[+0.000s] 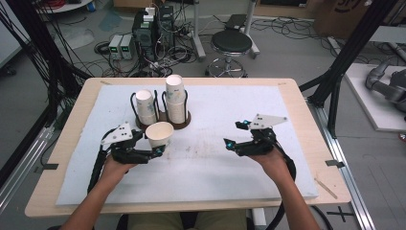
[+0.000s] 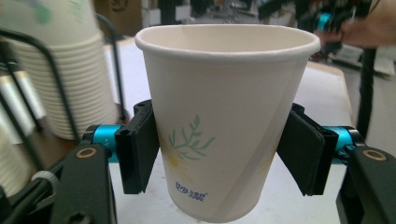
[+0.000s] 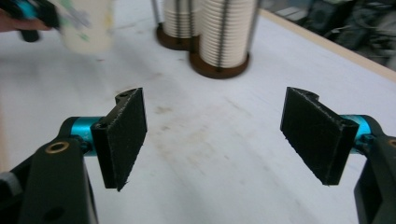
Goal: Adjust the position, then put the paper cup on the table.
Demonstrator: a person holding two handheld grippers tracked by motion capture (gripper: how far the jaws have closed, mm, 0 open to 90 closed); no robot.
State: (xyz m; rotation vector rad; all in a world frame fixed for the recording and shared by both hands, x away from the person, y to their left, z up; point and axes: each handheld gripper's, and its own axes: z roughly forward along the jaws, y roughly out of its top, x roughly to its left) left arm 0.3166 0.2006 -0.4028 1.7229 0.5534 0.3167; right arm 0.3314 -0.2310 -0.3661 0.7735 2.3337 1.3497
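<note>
One paper cup [image 2: 224, 121] upright, clamped mid-wall by left gripper [image 1: 154, 152], just in front of cup holder rack [image 1: 178, 122]; right gripper [image 1: 235, 135] spread wide, empty, well apart. Judgement: light squeeze, keep cup level

1. Only real text I can spot is on the paper cup [image 2: 224, 126] in the left gripper view: a small blue printed mark low on its side, under the green sprig drawing. Looks like two Chinese characters, too soft to read for sure.
2. The cardboard box [image 1: 342, 14] at the top right of the high view has dark lettering, cut off and unreadable.
</note>
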